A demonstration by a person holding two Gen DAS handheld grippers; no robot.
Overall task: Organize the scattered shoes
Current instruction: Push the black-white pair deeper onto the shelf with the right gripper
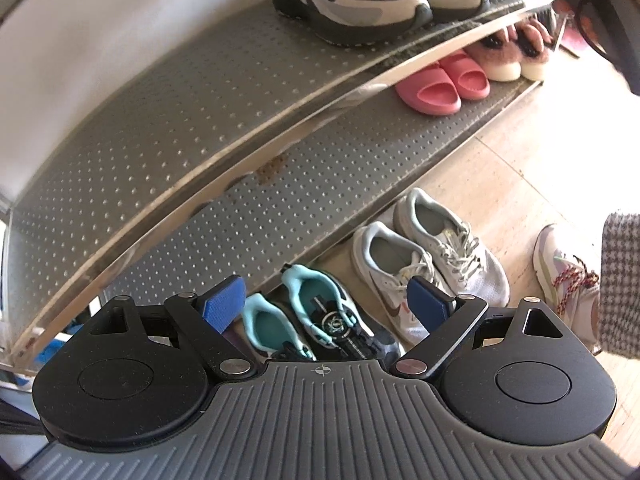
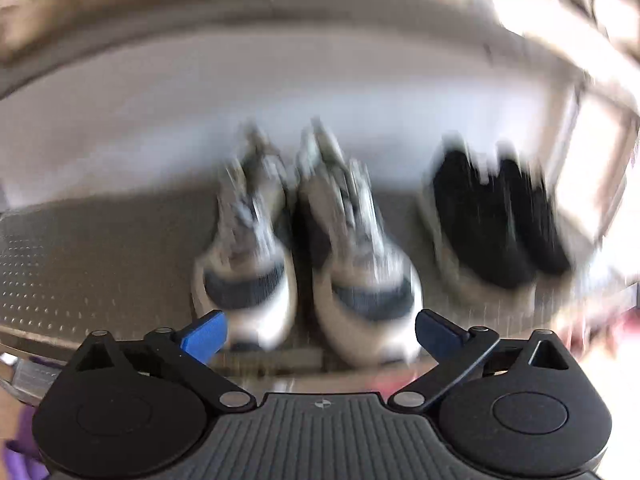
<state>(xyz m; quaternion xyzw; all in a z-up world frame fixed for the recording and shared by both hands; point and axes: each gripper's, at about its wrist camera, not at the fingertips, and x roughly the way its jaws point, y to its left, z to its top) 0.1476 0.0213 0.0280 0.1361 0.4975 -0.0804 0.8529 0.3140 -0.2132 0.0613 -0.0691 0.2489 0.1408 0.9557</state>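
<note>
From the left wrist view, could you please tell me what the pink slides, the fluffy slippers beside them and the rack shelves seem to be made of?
Pink slides: likely moulded foam or rubber, one smooth matte piece with no seams.
Fluffy slippers: apparently faux fur, a fuzzy pink pile over pale soles.
Rack shelves: grey sheet with regular raised dots, possibly plastic or metal; the front rail looks like shiny metal.

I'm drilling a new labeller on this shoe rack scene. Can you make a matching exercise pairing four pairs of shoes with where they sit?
Shoes:
1. grey and navy sneakers
2. pink slides
3. teal-lined sneakers
4. fluffy pink slippers

Places:
A. lower shelf, far end
B. floor, between the left gripper's fingers
C. upper shelf
D. lower shelf, beside the fluffy pair

Pairs: 1-C, 2-D, 3-B, 4-A
</note>
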